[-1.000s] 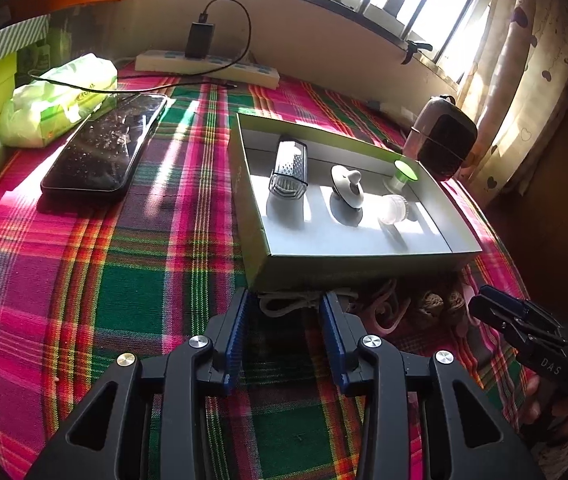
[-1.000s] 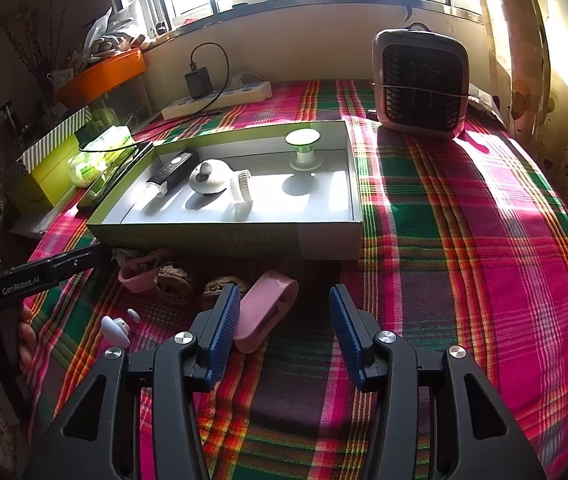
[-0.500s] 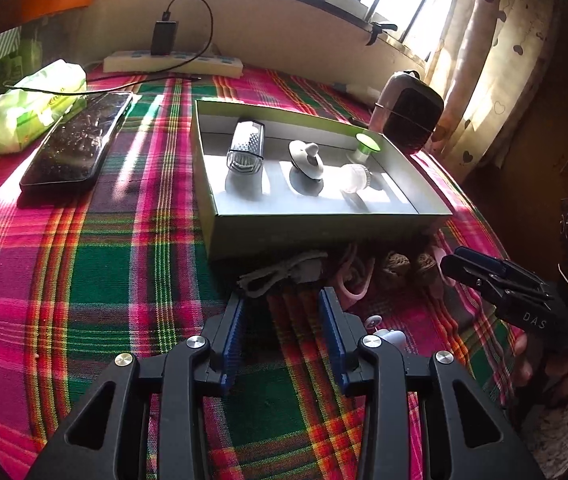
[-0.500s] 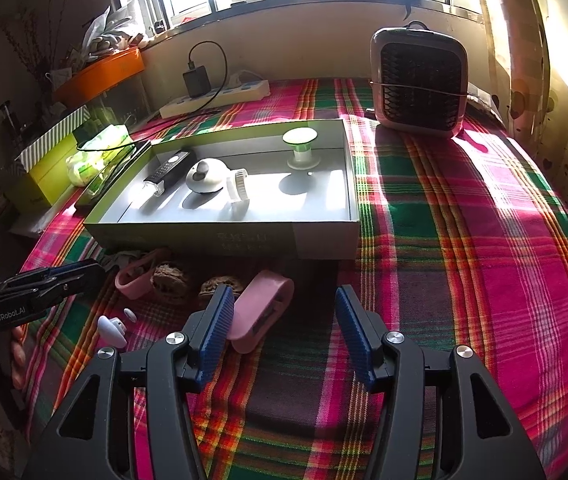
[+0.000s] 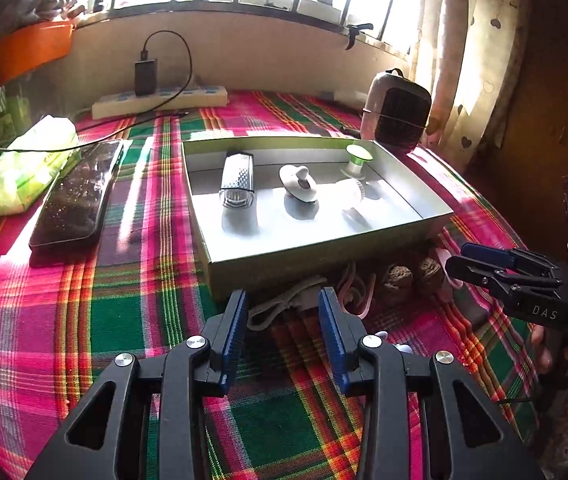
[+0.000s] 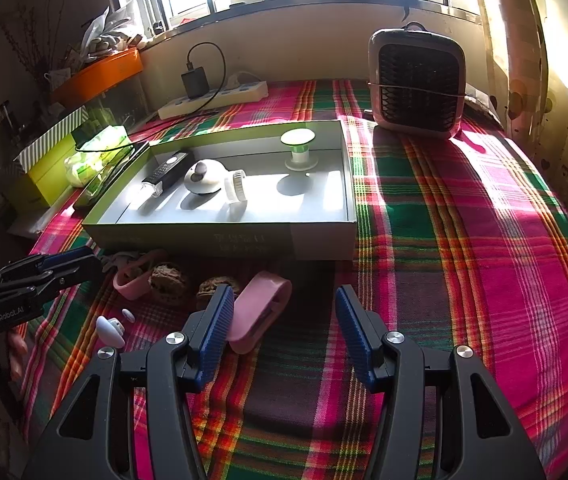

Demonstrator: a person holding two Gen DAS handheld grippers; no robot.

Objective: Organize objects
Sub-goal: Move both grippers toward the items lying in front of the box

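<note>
Both tongs [image 5: 283,322] [image 6: 280,324] gape empty; only left view shows phone [image 5: 77,195].

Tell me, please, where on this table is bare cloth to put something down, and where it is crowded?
Free: the wide checked cloth right of the green box, in front of the pink heater; also the strip between the black phone and the box. Inside the box, the right end is bare. Crowded: the front of the box, with the pink clip, two walnuts, white cord.
</note>
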